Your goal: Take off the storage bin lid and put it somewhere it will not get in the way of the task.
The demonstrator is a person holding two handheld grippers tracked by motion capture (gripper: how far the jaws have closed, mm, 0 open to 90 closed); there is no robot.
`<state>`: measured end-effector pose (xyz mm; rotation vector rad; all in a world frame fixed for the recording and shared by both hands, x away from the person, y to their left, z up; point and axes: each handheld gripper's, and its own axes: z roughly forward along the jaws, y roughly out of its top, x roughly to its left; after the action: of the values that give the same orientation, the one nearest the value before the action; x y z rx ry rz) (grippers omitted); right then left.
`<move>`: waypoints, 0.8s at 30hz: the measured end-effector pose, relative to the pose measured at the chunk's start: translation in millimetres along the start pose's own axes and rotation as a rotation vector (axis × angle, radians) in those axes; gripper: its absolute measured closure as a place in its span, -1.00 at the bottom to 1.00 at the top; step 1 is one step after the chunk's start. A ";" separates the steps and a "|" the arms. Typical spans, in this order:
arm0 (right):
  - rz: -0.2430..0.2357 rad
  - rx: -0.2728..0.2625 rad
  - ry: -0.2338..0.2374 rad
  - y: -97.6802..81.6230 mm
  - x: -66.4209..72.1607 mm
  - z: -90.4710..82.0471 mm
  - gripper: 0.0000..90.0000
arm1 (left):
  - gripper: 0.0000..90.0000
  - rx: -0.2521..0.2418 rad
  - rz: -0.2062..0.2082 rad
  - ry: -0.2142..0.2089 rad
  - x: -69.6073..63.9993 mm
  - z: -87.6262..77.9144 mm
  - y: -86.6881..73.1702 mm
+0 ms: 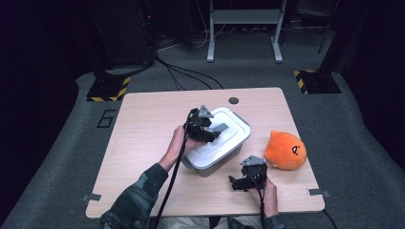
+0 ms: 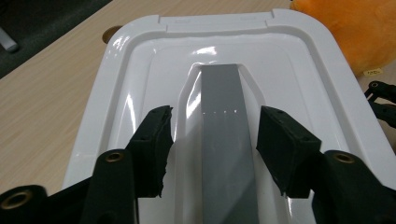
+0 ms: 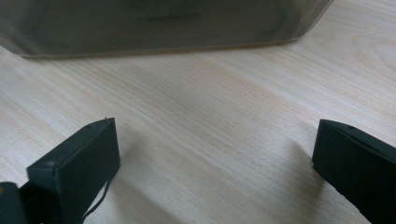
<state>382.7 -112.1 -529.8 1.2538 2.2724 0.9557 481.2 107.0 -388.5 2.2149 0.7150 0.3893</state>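
High view: we see one wooden table (image 1: 143, 138) bearing one grey box (image 1: 210, 167) with a white lid (image 1: 224, 138) at its centre, and one orange plush toy (image 1: 285, 150) at about three o'clock from the box. The left gripper (image 1: 216, 130) sits over the lid; the right gripper (image 1: 235, 183) rests on the table at about five o'clock from the box, its jaws spread with nothing between them. One figure "6" (image 1: 106, 118) is marked on the floor at about nine o'clock from the table. We count two striped floor plates.

Left gripper view: we see the lid's one grey handle bar (image 2: 224, 140) running toward twelve o'clock between the two black pads (image 2: 152, 149). The pads flank the bar, each just beside it with a narrow gap showing; the jaws stand part closed and do not press it. We can read no writing on the lid; the toy carries a small tag (image 2: 372, 72) too small to read.

Right gripper view: we see two pads (image 3: 79, 163) wide apart over bare wood, the box wall (image 3: 159, 28) at twelve o'clock.
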 end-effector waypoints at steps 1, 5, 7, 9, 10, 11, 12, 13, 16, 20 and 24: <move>0.000 -0.001 -0.001 0.0 0.1 0.1 -1.00 | 0.06 0.000 -0.001 0.000 -0.1 0.0 -0.2; 0.000 -0.001 -0.001 0.0 0.0 0.1 -1.00 | 0.15 -0.001 0.003 -0.001 -0.6 0.3 -1.3; 0.000 0.000 0.000 0.0 0.0 0.0 -1.00 | 0.18 0.001 0.004 -0.006 -1.5 0.8 -2.2; -0.001 -0.001 0.000 0.0 0.0 0.0 -1.00 | 0.22 -0.006 0.004 -0.013 -1.6 0.7 -2.8; 0.001 0.000 0.000 0.0 0.0 0.0 -1.00 | 0.24 -0.010 0.003 -0.015 -1.7 0.9 -3.3; 0.001 -0.001 -0.001 0.0 0.1 0.1 -1.00 | 0.26 -0.011 0.009 -0.015 -1.6 0.6 -3.5; 0.001 -0.001 -0.001 0.0 0.1 0.1 -1.00 | 0.27 -0.013 0.010 -0.016 -2.0 0.5 -3.9; 0.001 0.000 0.000 0.0 0.0 0.0 -1.00 | 0.30 -0.016 0.011 -0.018 -2.3 0.5 -4.3; 0.001 0.000 0.000 0.0 0.0 0.0 -1.00 | 0.37 -0.025 0.019 -0.031 -2.5 0.2 -5.5; 0.001 0.000 0.000 0.0 0.1 0.0 -1.00 | 0.45 -0.034 0.021 -0.028 -2.5 -0.1 -7.0; 0.001 0.000 0.000 0.0 0.1 0.0 -1.00 | 0.46 -0.036 0.025 -0.023 -2.9 -0.6 -7.5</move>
<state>382.7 -112.1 -529.8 1.2550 2.2719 0.9556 475.8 109.7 -393.9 2.1926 0.6634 0.3853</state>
